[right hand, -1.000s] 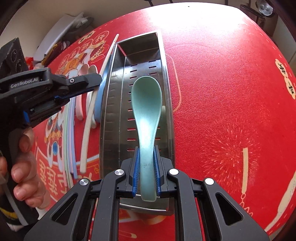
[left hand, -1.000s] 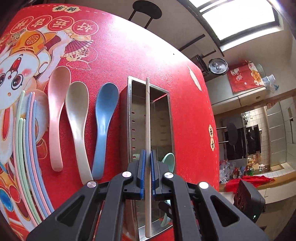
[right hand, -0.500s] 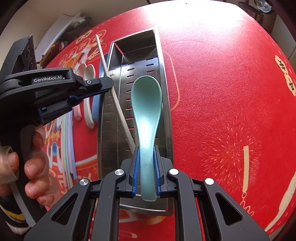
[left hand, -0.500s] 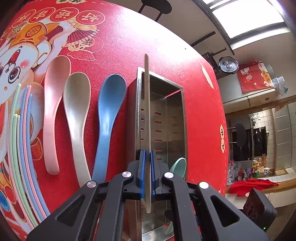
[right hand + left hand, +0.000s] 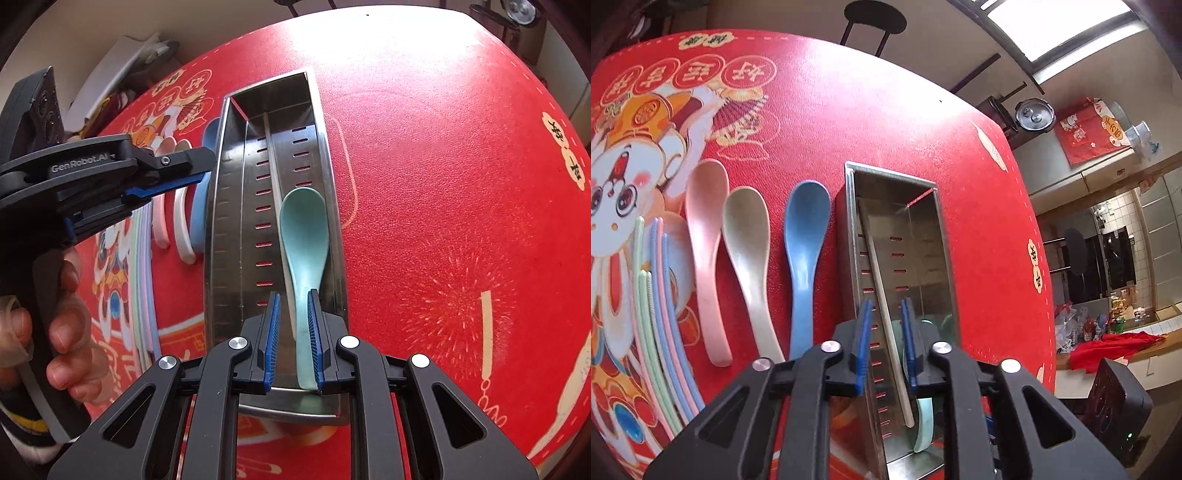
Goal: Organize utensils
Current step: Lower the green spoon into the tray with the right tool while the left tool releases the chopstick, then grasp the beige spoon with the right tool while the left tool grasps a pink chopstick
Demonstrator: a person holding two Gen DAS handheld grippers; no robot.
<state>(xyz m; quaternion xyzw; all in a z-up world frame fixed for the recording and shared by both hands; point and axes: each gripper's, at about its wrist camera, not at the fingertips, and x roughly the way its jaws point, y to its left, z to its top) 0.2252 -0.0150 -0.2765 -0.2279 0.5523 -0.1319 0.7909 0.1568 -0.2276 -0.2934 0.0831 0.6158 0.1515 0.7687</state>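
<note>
A steel tray (image 5: 851, 236) (image 5: 218, 221) lies lengthwise on the red tablecloth. A beige chopstick (image 5: 882, 295) rests inside it along the left wall. My left gripper (image 5: 884, 347) (image 5: 205, 170) hovers over the tray's near end. Its jaws are opening, with the chopstick below between them and untouched. A green spoon (image 5: 303, 229) (image 5: 923, 424) lies in the tray by the right wall. My right gripper (image 5: 293, 339) is open around the spoon's handle, which leans on the right pad with a gap on the left.
Pink (image 5: 705, 240), beige (image 5: 746, 251) and blue (image 5: 805, 240) spoons lie side by side left of the tray. Several pastel chopsticks (image 5: 653, 314) lie further left. A person's hand (image 5: 62, 321) holds the left gripper. A stool (image 5: 875, 18) stands beyond the table's far edge.
My left gripper's jaws have parted and the beige chopstick has dropped into the tray. The green spoon has settled lower against the tray's right wall, leaving a gap at the right gripper's left pad.
</note>
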